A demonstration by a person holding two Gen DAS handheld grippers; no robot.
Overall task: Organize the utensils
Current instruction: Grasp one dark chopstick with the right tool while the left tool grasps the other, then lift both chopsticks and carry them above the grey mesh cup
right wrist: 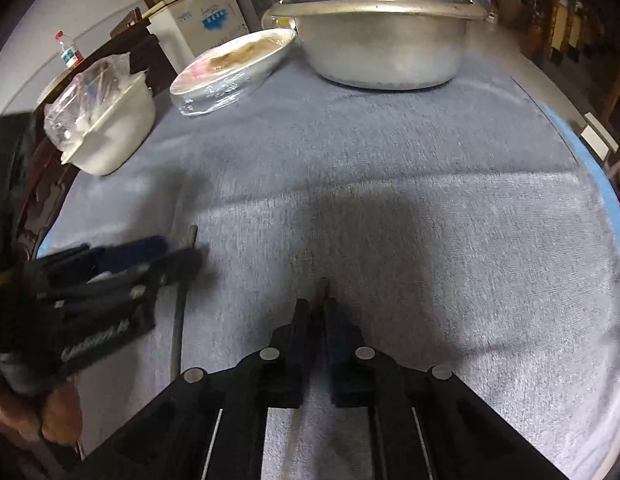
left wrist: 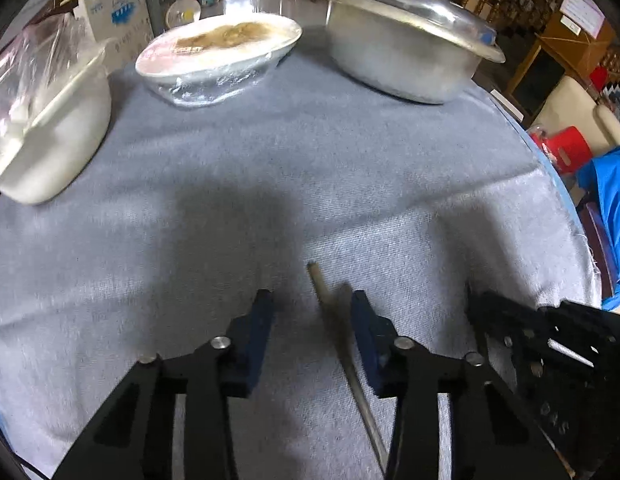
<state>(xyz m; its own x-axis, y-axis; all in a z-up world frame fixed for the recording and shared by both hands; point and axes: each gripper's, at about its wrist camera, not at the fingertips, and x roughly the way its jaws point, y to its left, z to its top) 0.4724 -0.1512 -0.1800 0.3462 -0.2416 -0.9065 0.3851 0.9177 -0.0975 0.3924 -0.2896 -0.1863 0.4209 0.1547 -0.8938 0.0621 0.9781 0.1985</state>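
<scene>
A pale chopstick (left wrist: 338,332) lies on the grey cloth (left wrist: 269,152), running away from me between the fingers of my left gripper (left wrist: 312,304). It sits close to the right blue pad and well apart from the left one, so the jaws stand open around it. In the right wrist view the same chopstick (right wrist: 183,292) shows under the left gripper (right wrist: 181,254). My right gripper (right wrist: 318,308) is shut, with the thin dark tip of a second chopstick (right wrist: 325,285) poking out between its pads. The right gripper (left wrist: 478,304) is at the right edge of the left wrist view.
At the back stand a white pot (left wrist: 53,144) with a plastic bag in it, a film-wrapped plate of food (left wrist: 217,52) and a lidded metal pot (left wrist: 402,40). The cloth's right edge (left wrist: 566,200) drops off beside a red stool (left wrist: 566,152).
</scene>
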